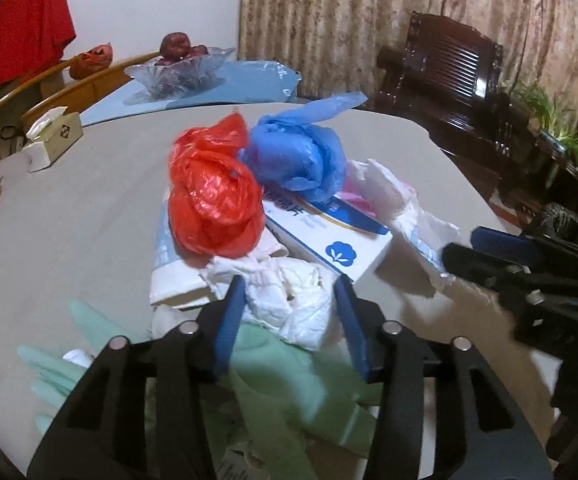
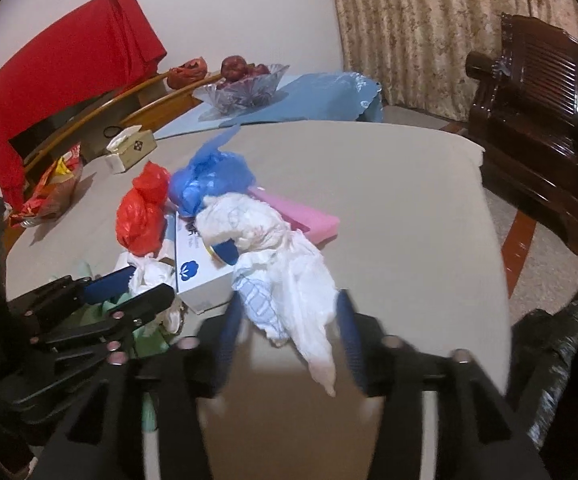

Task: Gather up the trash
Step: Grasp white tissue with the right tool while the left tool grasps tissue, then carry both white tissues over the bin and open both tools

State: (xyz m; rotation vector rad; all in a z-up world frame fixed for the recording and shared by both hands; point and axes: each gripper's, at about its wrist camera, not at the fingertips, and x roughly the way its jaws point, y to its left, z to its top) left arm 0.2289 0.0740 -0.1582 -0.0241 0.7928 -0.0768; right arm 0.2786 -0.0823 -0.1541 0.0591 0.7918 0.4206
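A trash pile lies on the grey table (image 1: 69, 220): a red plastic bag (image 1: 213, 196), a blue plastic bag (image 1: 297, 156), a white and blue box (image 1: 341, 240), crumpled white tissue (image 1: 293, 300) and pale green gloves (image 1: 281, 380). My left gripper (image 1: 291, 288) is open, its fingers on either side of the white tissue. My right gripper (image 2: 289, 312) is open around a crumpled white plastic bag (image 2: 289, 272) that lies over the box (image 2: 201, 276). The red bag (image 2: 143, 212), blue bag (image 2: 209, 180) and a pink flat item (image 2: 309, 220) lie behind it.
A tissue box (image 1: 55, 140) and snack packets (image 2: 49, 192) sit at the table's left. A glass fruit bowl (image 1: 181, 68) stands on a blue cloth at the back. A dark wooden chair (image 2: 541, 120) stands right. A black trash bag (image 2: 561, 352) is at the lower right.
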